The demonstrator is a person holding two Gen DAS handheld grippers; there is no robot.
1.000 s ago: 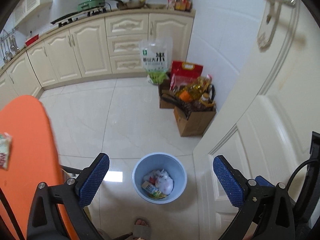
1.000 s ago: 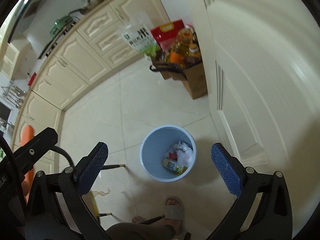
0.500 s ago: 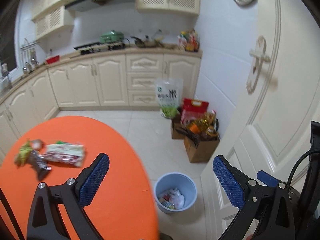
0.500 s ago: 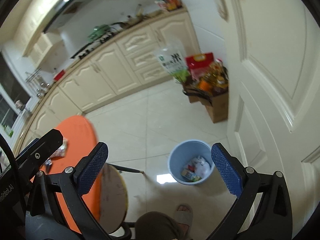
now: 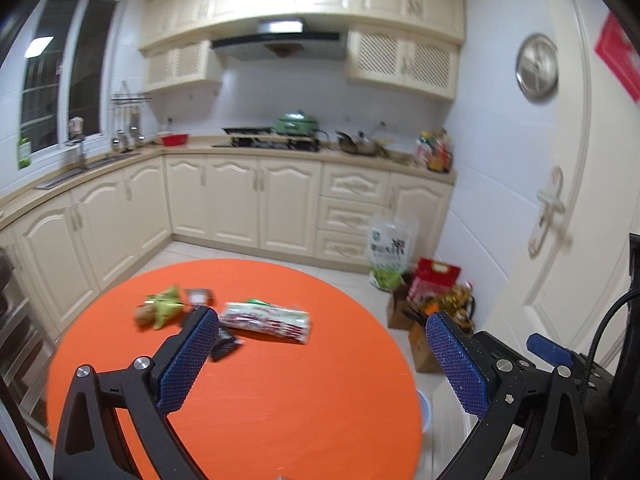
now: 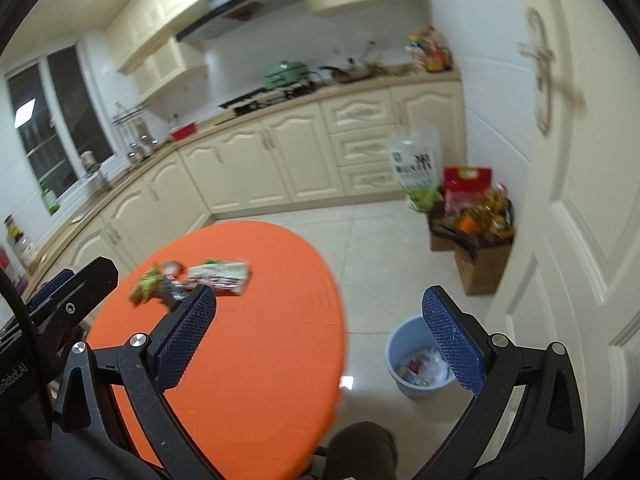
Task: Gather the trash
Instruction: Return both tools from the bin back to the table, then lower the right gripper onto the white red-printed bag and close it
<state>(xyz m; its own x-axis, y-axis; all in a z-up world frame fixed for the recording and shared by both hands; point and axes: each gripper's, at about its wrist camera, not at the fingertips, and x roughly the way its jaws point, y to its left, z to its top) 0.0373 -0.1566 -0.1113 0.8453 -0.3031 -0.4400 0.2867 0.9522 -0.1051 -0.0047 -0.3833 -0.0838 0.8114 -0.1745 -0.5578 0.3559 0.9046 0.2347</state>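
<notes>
Trash lies on the round orange table [image 5: 280, 392] [image 6: 264, 344]: a long red-and-white wrapper [image 5: 267, 320] [image 6: 219, 276], a crumpled green wrapper [image 5: 162, 307] [image 6: 147, 283], a small dark packet [image 5: 225, 343] and a flat packet [image 5: 199, 295]. My left gripper [image 5: 324, 364] is open above the table's near half, empty. My right gripper [image 6: 320, 344] is open and empty too, over the table's right edge. The blue trash bin [image 6: 418, 360] stands on the floor right of the table with several pieces of trash inside; in the left wrist view only its rim [image 5: 425, 414] peeks out.
Cardboard boxes and bags of groceries [image 6: 472, 216] [image 5: 432, 304] sit by the white door [image 6: 580, 184]. Cream cabinets [image 5: 260, 204] line the far wall. The left gripper's body [image 6: 60, 300] shows at left in the right wrist view. A person's knee [image 6: 360, 448] is below.
Both grippers have swung up and left from looking down into the bin to facing the orange table with its trash. Both stayed open and empty.
</notes>
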